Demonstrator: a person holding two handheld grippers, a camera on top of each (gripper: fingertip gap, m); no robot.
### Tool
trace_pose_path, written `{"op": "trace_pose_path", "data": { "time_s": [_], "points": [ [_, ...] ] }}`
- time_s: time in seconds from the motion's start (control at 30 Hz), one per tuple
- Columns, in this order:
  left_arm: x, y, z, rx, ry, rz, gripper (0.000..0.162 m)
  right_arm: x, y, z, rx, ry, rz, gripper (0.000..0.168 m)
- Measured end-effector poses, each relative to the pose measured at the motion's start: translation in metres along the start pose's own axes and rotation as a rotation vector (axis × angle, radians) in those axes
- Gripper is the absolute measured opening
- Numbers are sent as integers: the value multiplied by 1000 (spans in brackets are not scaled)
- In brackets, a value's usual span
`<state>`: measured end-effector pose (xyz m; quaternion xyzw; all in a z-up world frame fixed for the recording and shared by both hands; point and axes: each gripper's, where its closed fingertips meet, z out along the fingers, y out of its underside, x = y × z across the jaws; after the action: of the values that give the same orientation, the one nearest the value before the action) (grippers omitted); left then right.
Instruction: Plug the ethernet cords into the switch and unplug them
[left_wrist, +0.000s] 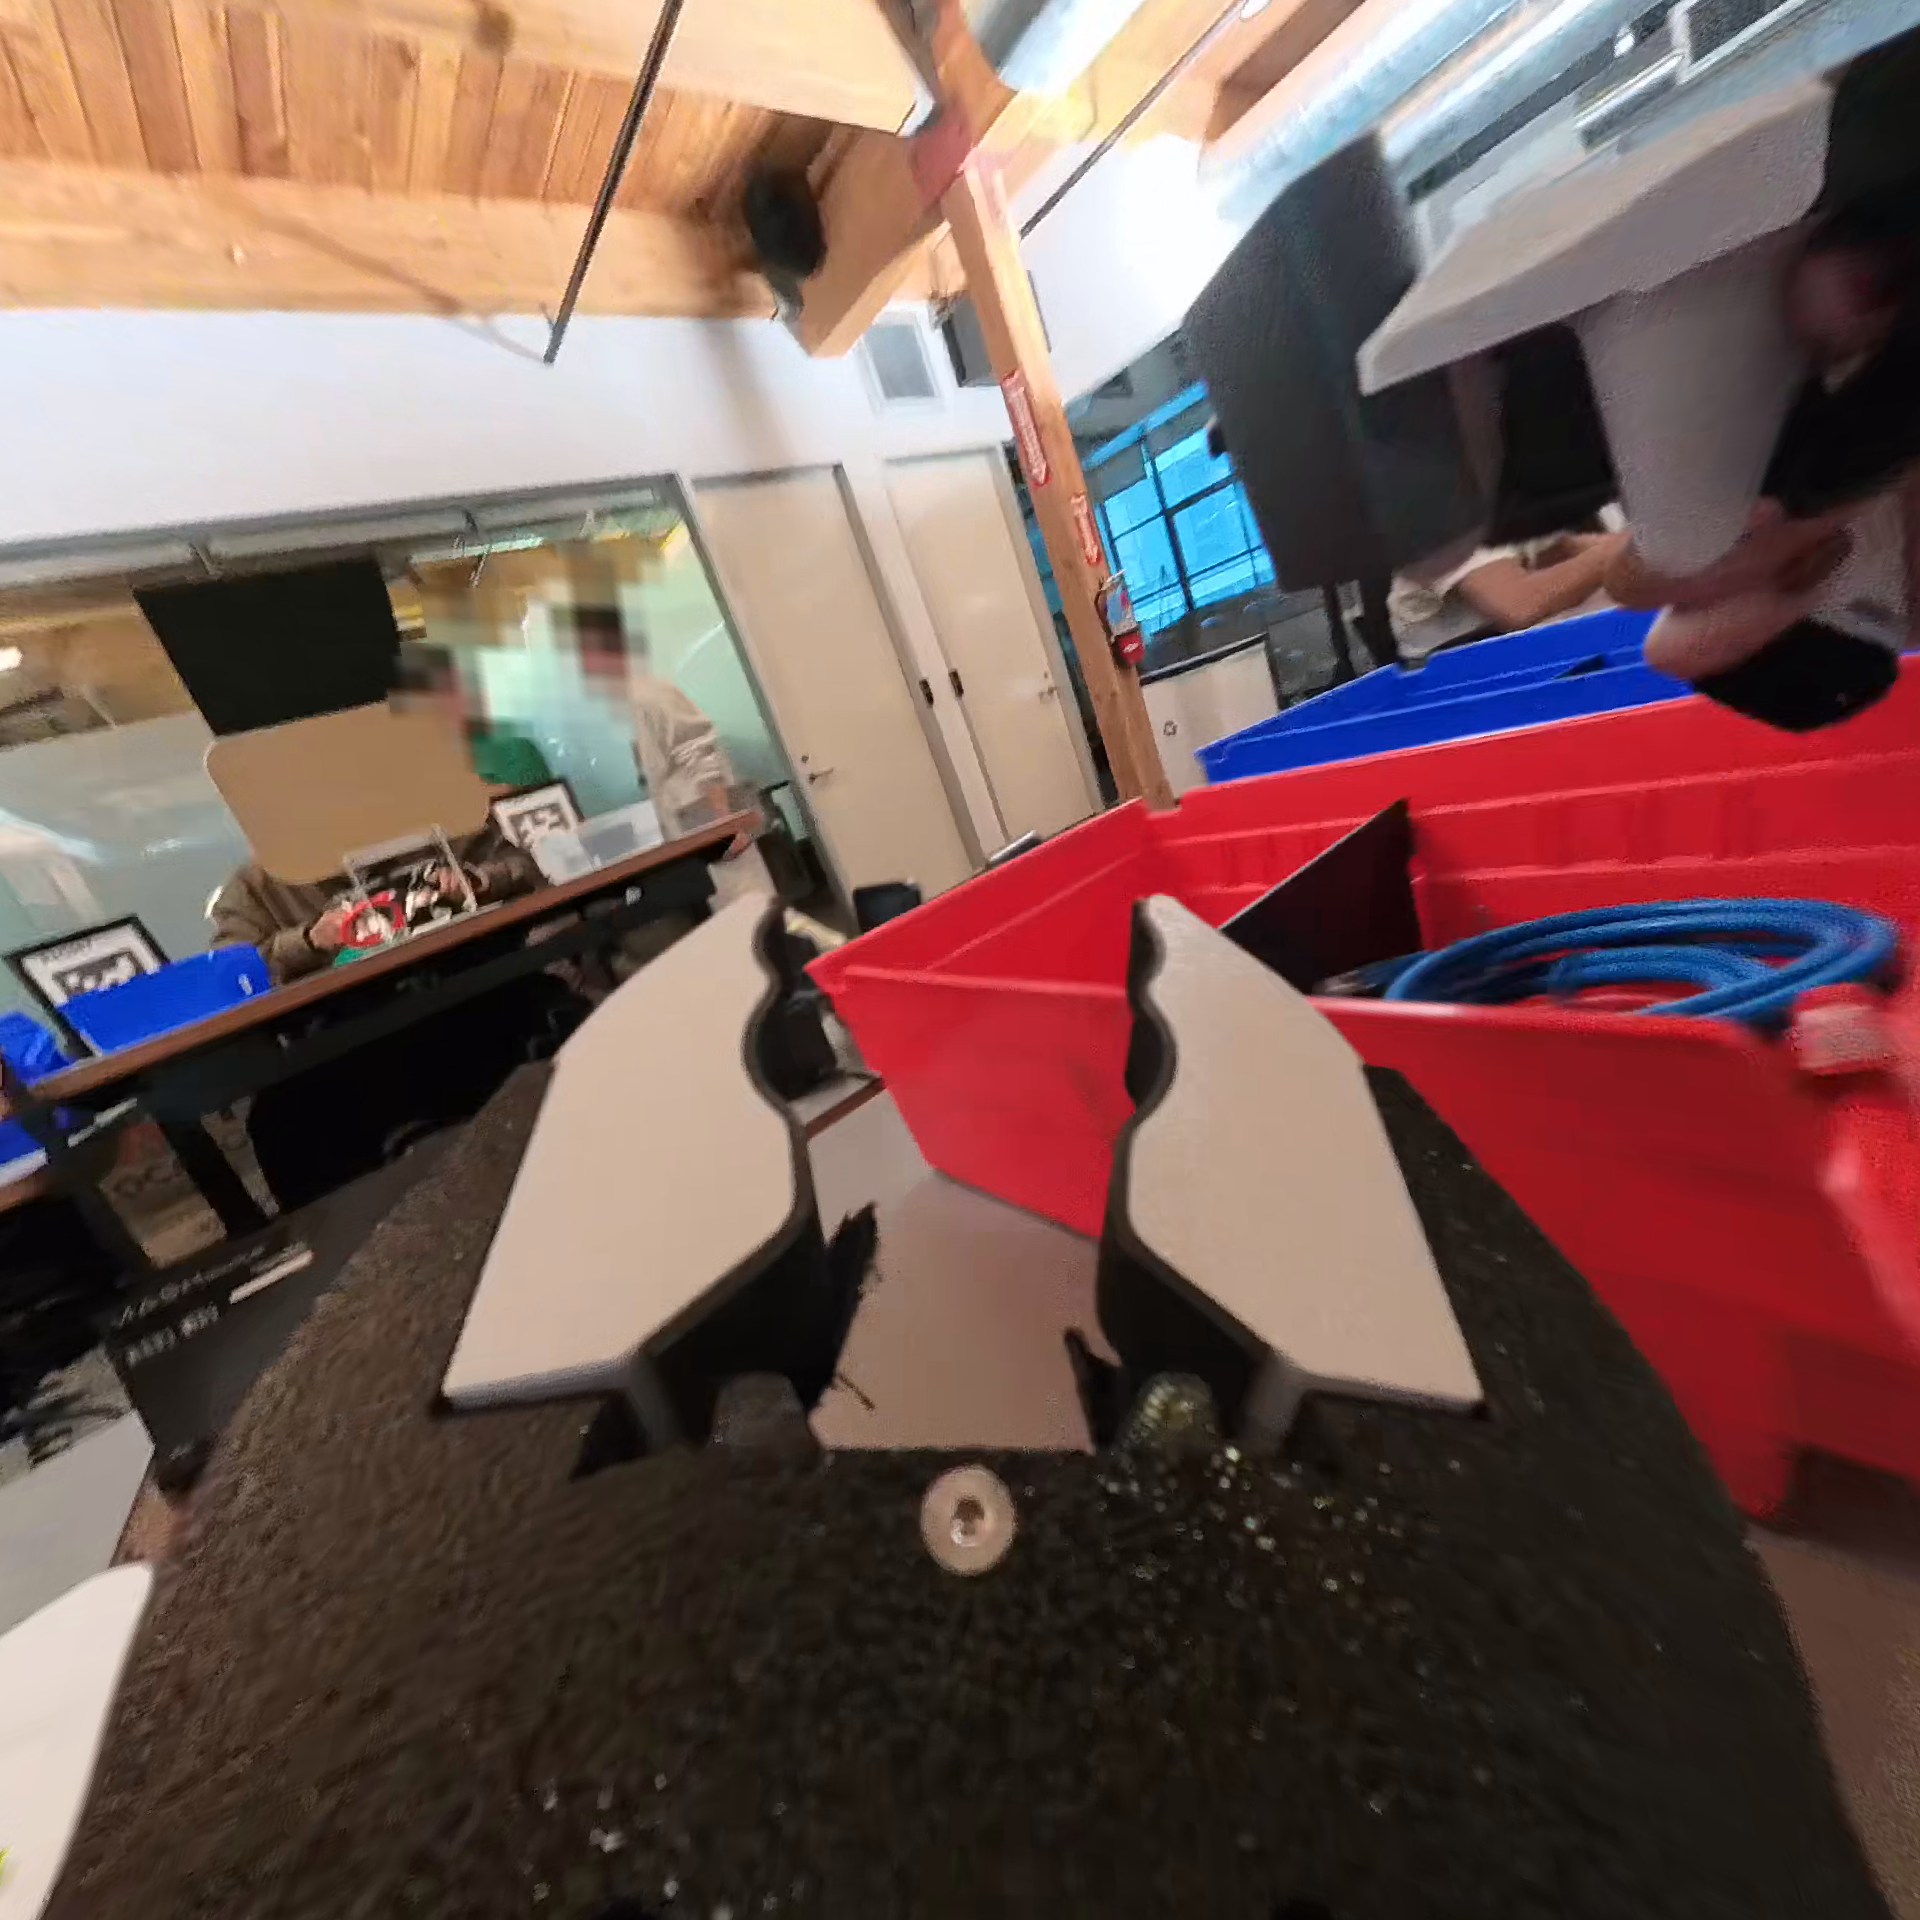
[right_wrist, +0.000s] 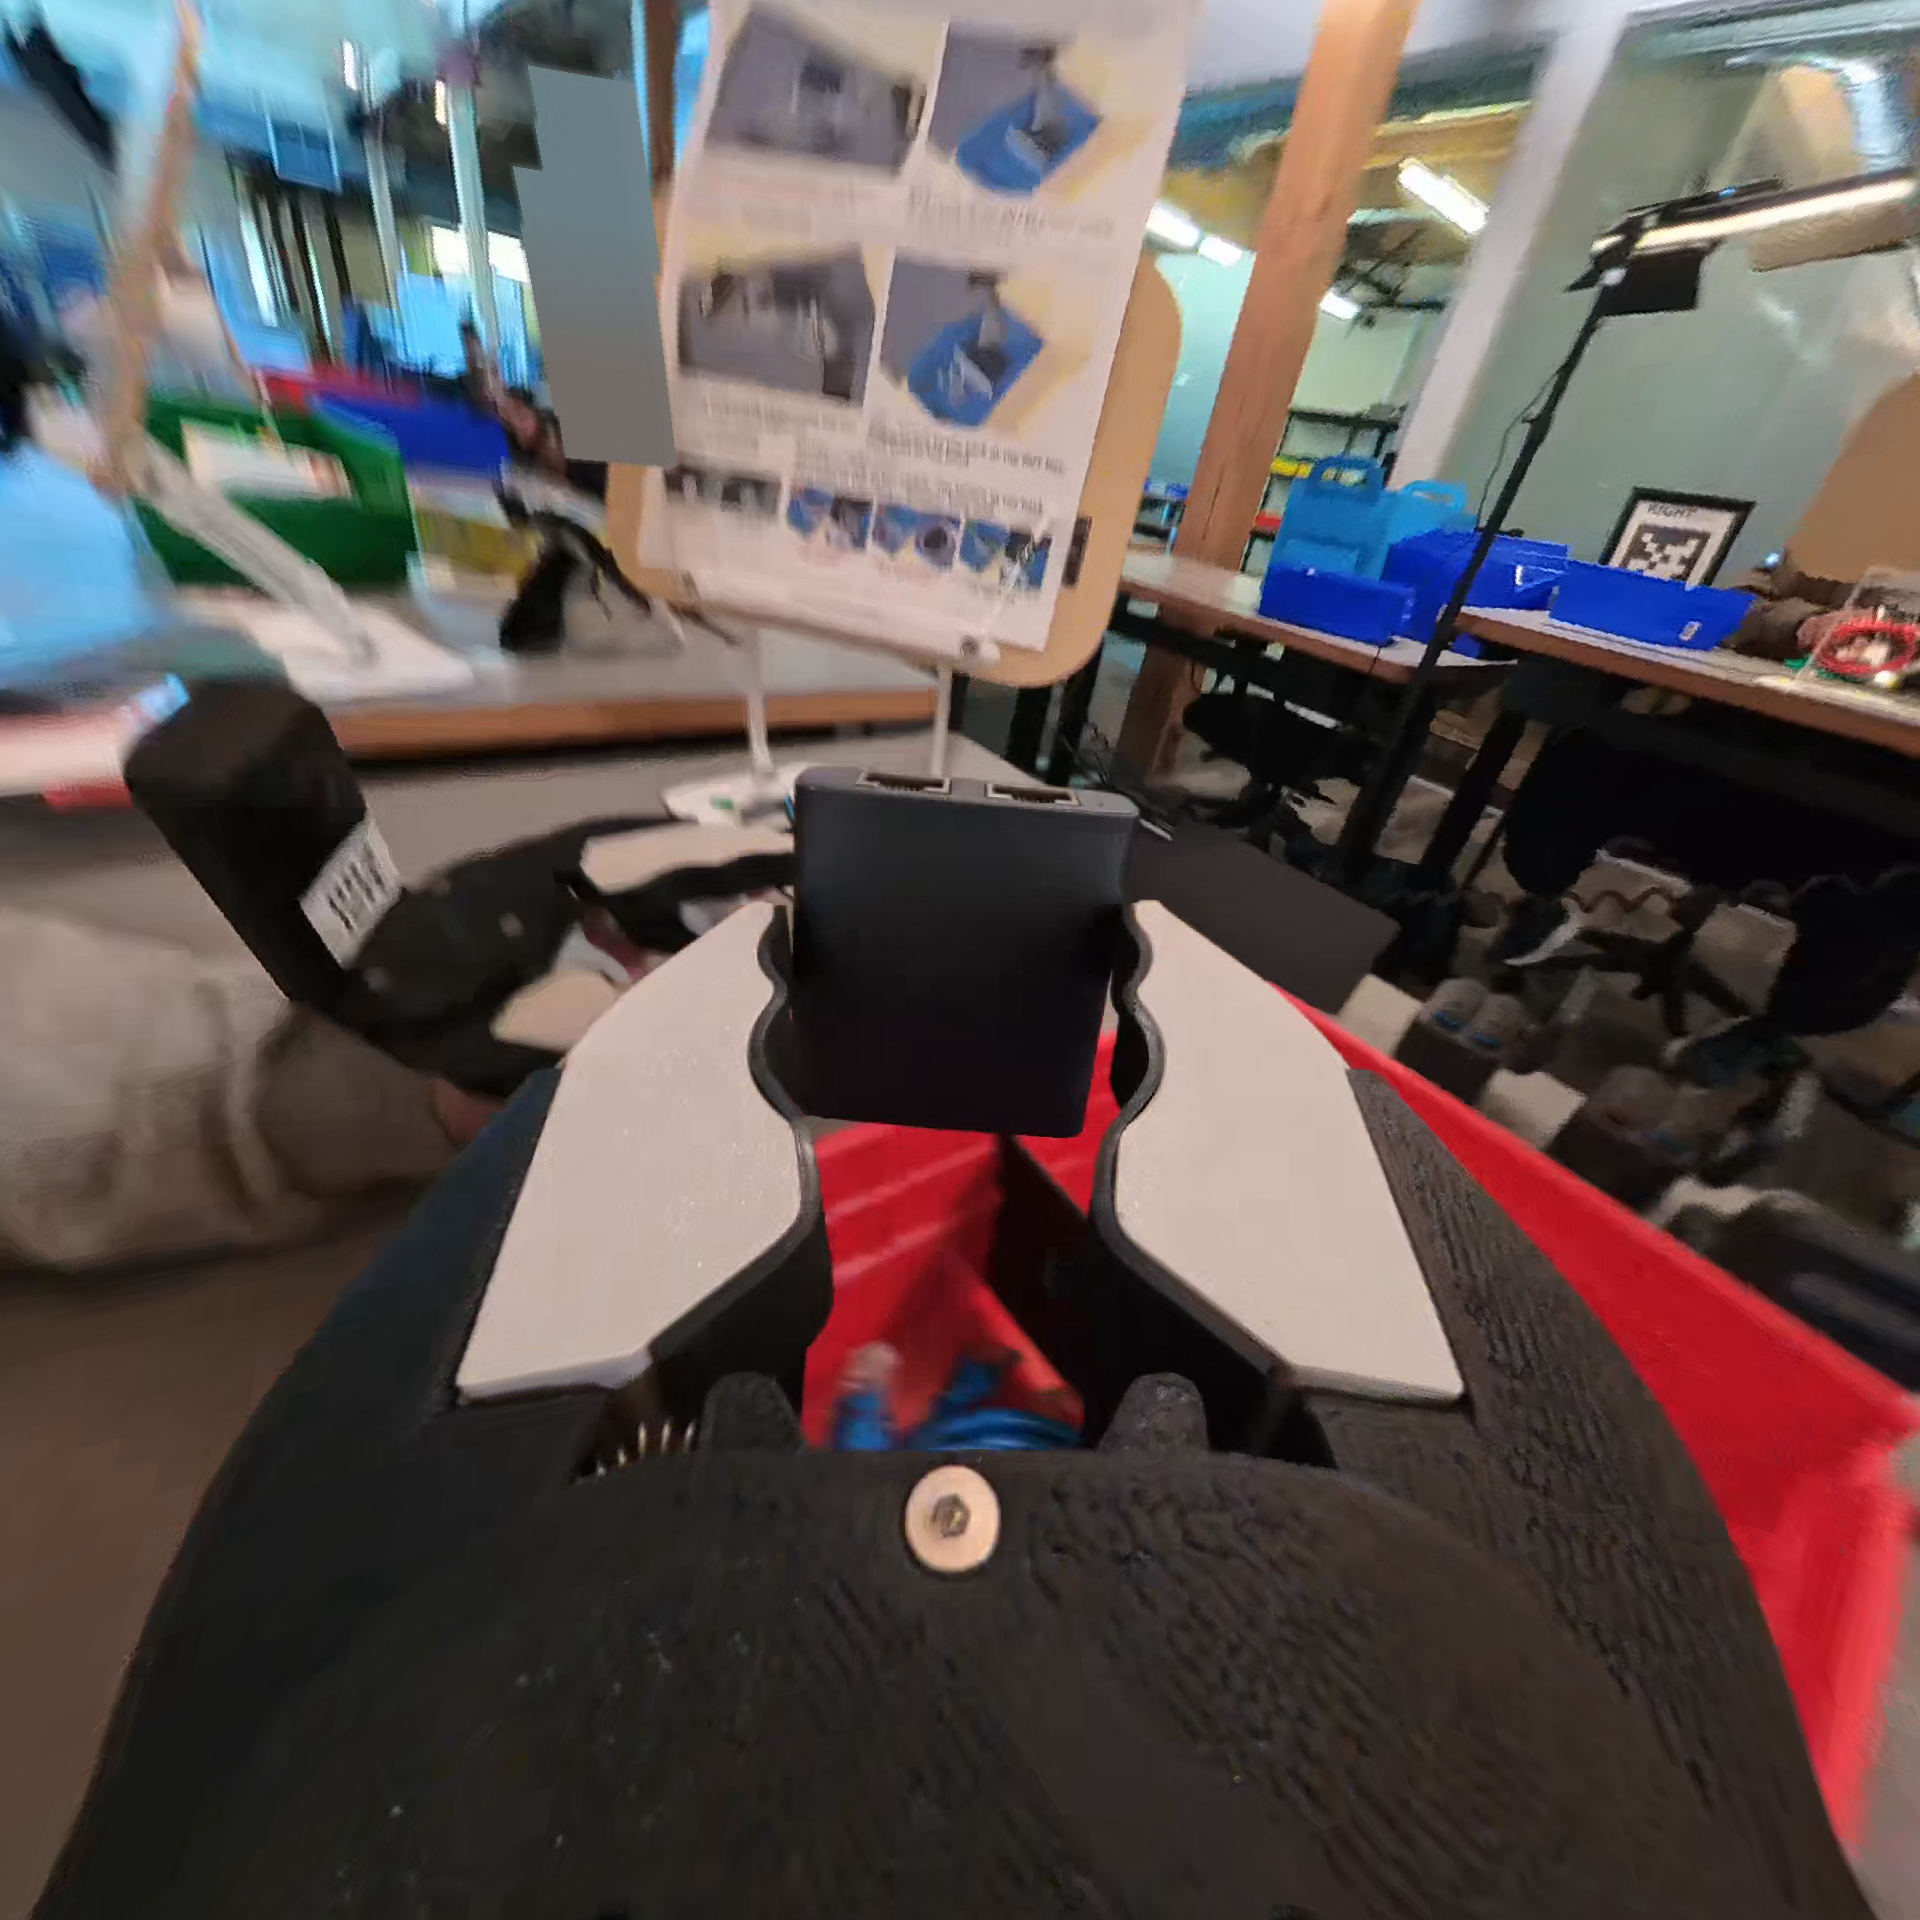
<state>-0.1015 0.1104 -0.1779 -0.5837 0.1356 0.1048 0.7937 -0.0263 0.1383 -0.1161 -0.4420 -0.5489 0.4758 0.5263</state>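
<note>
My right gripper is shut on a small dark box with two network sockets and holds it above a red bin. A coiled blue cable lies in the bin below it. My left gripper is open and empty, level with the near left corner of the same red bin. The blue cable lies coiled in the bin beside a black divider. The right gripper's body and the hand holding it hang over the bin at the upper right of the left wrist view.
A blue bin stands behind the red one. A stand with a picture sheet rises ahead in the right wrist view. Long tables with blue bins and seated people lie farther off. Wooden posts stand behind.
</note>
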Motion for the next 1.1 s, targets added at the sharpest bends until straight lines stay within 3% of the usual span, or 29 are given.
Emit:
{"op": "trace_pose_path", "data": {
  "time_s": [0.1, 0.17, 0.33, 0.57, 0.63, 0.7, 0.8, 1.0, 1.1],
  "points": [
    [35, -22, -5, 32, 60, 49, 81, -29, -10, -13, 140, 13, 191, 57],
    [59, -34, -11, 51, 102, 88, 84, -41, -13, -18, 213, 25, 299, 57],
    [91, -55, -23, 53, 169, 37, 64, -73, -10, -13, 264, 25, 320, 57],
    [82, -75, -34, 139, 137, -36, 24, -101, -12, -4, 280, 9, 187, 59],
    [82, -73, -34, 129, 143, 2, 24, -102, -11, -4, 270, 15, 148, 59],
    [82, -75, -33, 133, 187, 36, 22, -104, -12, -8, 266, -23, 85, 57],
    [92, -76, -37, 125, 403, 107, 21, -99, -15, -24, 210, -86, -132, 55],
    [99, -57, -47, -67, 715, 274, 20, -85, 17, -49, -216, -135, -586, 46],
    [104, -46, -53, -142, 766, 419, 20, -87, 31, -49, -336, -127, -777, 40]
  ]
}}
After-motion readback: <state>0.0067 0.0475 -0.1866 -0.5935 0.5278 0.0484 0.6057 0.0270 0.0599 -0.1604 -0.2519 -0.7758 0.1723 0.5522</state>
